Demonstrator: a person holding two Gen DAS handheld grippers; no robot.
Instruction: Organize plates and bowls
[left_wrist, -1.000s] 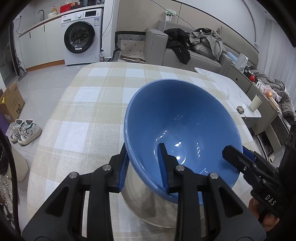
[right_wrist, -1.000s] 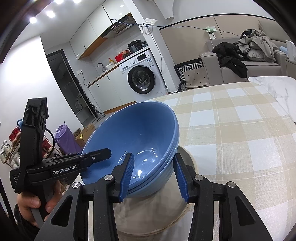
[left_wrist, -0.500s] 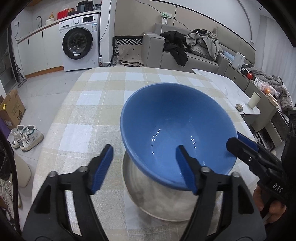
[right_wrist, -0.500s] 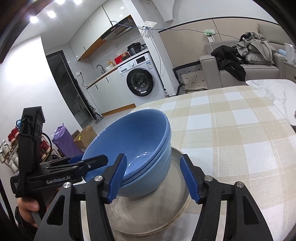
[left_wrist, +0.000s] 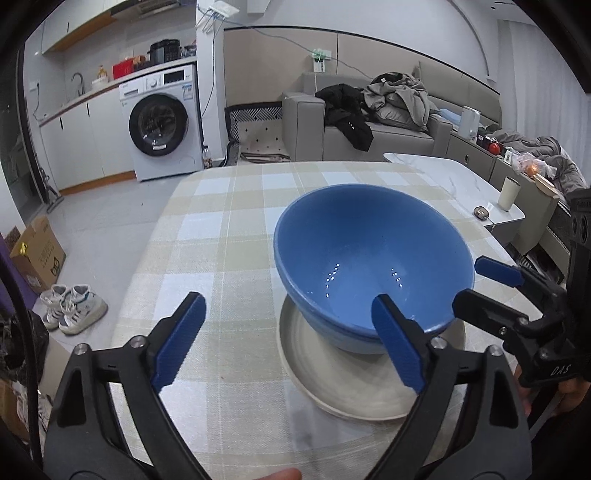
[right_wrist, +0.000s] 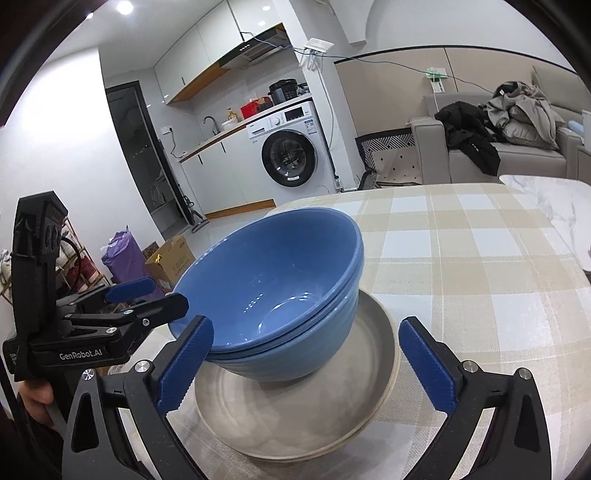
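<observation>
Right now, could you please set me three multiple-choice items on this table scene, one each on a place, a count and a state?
1. Where do the blue bowls stand?
A. On the grey plate
B. On the sofa
C. On the floor

2. How many blue bowls are nested together?
A. One
B. Two
C. Five

3. How does the right gripper stand to the bowls?
A. Clamped on the rim
B. Jaws apart, touching nothing
C. Inside the top bowl

Key:
1 A, the stack sits on the grey plate on the checked tablecloth.
2 B, two rims show one inside the other in the right wrist view.
3 B, its jaws are opening, with the bowls beyond them and clear of both pads.
</observation>
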